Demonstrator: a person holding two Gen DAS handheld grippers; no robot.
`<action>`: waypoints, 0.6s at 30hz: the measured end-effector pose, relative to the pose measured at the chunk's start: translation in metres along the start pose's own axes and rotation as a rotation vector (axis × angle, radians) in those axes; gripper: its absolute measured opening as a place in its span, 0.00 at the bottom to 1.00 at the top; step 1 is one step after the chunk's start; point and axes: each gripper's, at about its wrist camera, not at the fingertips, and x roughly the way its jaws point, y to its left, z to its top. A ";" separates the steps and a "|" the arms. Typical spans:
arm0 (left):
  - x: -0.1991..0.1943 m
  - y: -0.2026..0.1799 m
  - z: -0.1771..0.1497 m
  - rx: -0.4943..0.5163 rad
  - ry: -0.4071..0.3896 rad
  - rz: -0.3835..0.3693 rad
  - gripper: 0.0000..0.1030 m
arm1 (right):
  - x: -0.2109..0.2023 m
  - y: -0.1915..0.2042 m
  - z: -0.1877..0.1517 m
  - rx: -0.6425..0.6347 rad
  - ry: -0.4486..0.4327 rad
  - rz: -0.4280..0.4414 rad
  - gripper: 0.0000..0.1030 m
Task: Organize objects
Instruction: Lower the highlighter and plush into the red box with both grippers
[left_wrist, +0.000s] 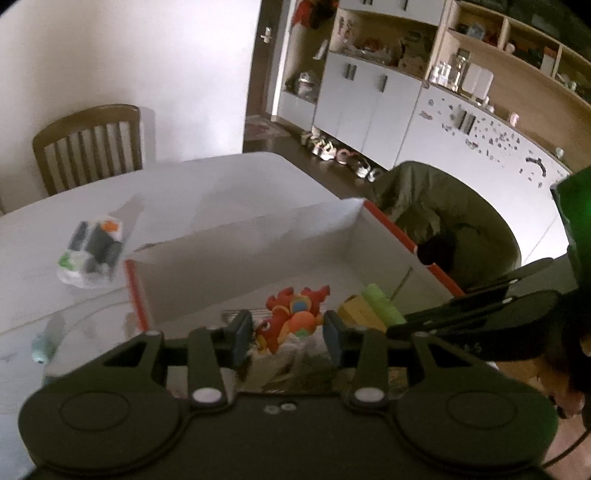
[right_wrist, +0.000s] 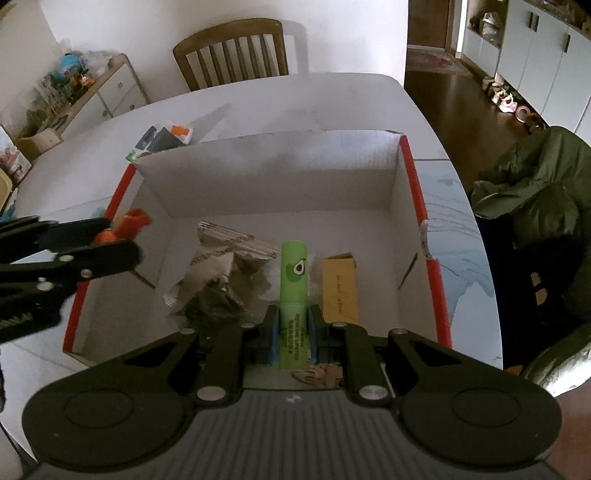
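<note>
My right claw (right_wrist: 292, 334) is clamped on a light green tube (right_wrist: 293, 291) bearing an avocado drawing; the small print below it is too blurred for me to read. The tube hangs over the near half of the white box (right_wrist: 397, 184) with red edges, above a crumpled clear bag (right_wrist: 218, 280) and beside a yellow carton (right_wrist: 339, 286) whose dark lettering I cannot make out. My left claw (left_wrist: 287, 334) grips a red and orange dragon toy (left_wrist: 291, 317), its blue pads pressing the toy from both sides over the box's near left corner. The right wrist view shows that claw from the side, with only an orange tip of the toy sticking out above the box's left edge. Only the left view shows a small pale blue thing (left_wrist: 42, 349) on the table (left_wrist: 207, 181) by its near left edge. A packet with grey, orange and green patches (left_wrist: 92, 251) lies on the table beyond the box's far left corner, its print unreadable in both views
</note>
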 end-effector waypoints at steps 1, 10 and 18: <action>0.004 -0.003 0.000 0.004 0.006 0.000 0.39 | 0.001 -0.001 0.000 -0.002 0.003 0.000 0.15; 0.037 -0.019 -0.003 0.039 0.071 0.008 0.39 | 0.018 -0.013 0.000 -0.007 0.035 0.007 0.15; 0.062 -0.017 -0.003 0.033 0.135 0.007 0.39 | 0.037 -0.018 0.003 0.010 0.072 0.002 0.15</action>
